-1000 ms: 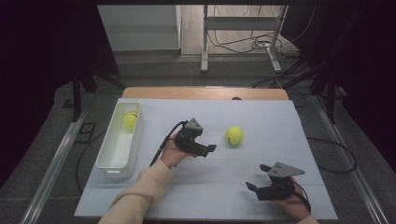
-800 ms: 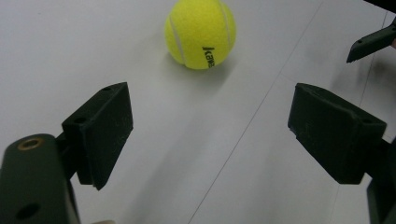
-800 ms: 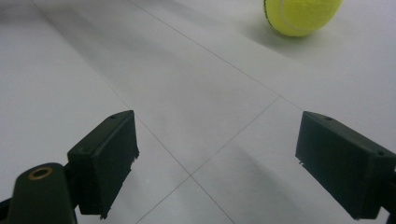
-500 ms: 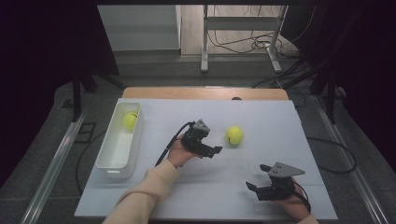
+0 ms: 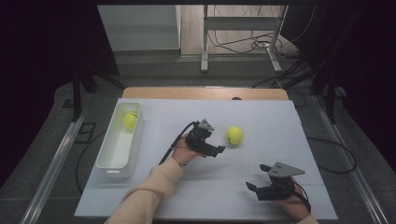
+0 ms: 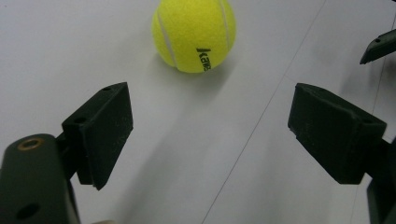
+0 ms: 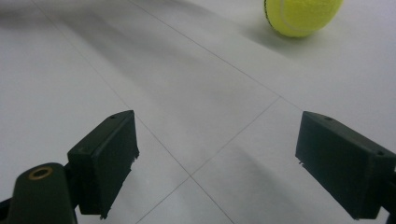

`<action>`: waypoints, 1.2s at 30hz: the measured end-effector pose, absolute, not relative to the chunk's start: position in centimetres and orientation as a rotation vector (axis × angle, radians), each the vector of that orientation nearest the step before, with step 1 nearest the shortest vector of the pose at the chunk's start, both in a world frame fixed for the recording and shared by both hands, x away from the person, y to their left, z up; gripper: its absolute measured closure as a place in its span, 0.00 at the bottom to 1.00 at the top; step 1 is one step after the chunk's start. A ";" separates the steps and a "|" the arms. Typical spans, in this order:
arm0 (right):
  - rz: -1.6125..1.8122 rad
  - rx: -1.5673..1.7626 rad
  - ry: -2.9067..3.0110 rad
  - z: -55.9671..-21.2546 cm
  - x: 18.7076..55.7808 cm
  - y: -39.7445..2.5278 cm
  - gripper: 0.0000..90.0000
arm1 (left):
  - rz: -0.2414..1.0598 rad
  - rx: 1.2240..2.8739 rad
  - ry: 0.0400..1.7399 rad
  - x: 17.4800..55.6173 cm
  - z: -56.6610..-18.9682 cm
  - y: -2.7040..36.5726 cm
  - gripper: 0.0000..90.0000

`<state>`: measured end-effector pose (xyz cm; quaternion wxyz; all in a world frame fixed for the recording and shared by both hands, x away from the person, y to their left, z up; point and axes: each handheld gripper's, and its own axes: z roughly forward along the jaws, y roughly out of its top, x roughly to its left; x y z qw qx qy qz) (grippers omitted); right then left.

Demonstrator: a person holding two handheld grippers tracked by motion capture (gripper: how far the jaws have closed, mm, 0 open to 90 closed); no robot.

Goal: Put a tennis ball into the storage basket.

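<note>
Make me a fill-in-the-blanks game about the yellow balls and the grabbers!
1. The left gripper reaches toward a tennis ball whose colour is ____.
2. Another ball lies inside the white ____.
3. The jaws of the left gripper stand ____, with nothing between them.
4. The right gripper holds ____ between its jaws.

Missing words: yellow; bin; open; nothing
</note>
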<state>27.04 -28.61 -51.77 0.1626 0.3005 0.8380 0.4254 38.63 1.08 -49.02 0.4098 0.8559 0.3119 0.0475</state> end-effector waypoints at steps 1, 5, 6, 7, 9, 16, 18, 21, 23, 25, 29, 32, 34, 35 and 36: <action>1.214 0.856 2.392 -51.8 27.1 -28.6 0.15 | 0.117 2.152 0.785 38.7 -49.1 0.9 0.17; 1.221 0.860 2.396 -51.8 27.1 -28.6 0.15 | 0.121 2.161 0.776 38.9 -49.2 0.6 0.17; 1.223 0.856 2.396 -51.8 27.1 -28.6 0.15 | 0.123 2.157 0.773 39.0 -49.2 0.4 0.17; 1.224 0.854 2.397 -51.8 27.1 -28.6 0.15 | 0.121 2.154 0.772 39.0 -49.3 0.3 0.17; 1.225 0.853 2.399 -51.8 27.1 -28.6 0.15 | 0.120 2.156 0.771 39.1 -49.3 0.1 0.17; 1.237 0.852 2.398 -51.7 27.1 -28.7 0.15 | 0.116 2.159 0.774 39.6 -49.4 -0.4 0.17; 1.238 0.851 2.398 -51.7 27.1 -28.7 0.15 | 0.116 2.154 0.775 39.7 -49.4 -0.5 0.17; 1.239 0.848 2.398 -51.7 27.2 -28.7 0.15 | 0.118 2.157 0.771 39.9 -49.4 -0.8 0.16; 1.243 0.850 2.398 -51.7 27.2 -28.6 0.15 | 0.118 2.163 0.766 40.0 -49.4 -1.0 0.16; 1.243 0.851 2.397 -51.7 27.2 -28.6 0.15 | 0.116 2.165 0.768 40.1 -49.4 -1.1 0.16; 1.240 0.853 2.397 -51.7 27.2 -28.6 0.15 | 0.118 2.166 0.772 40.3 -49.4 -1.3 0.16; 1.239 0.854 2.399 -51.8 27.2 -28.6 0.15 | 0.126 2.174 0.770 40.4 -49.5 -1.5 0.15; 1.232 0.852 2.400 -51.8 27.2 -28.6 0.15 | 0.128 2.169 0.775 40.5 -49.5 -1.6 0.14; 1.231 0.852 2.401 -51.8 27.2 -28.6 0.15 | 0.133 2.172 0.774 40.6 -49.4 -1.6 0.14; 1.231 0.852 2.401 -51.8 27.2 -28.6 0.15 | 0.134 2.170 0.773 40.6 -49.4 -1.6 0.13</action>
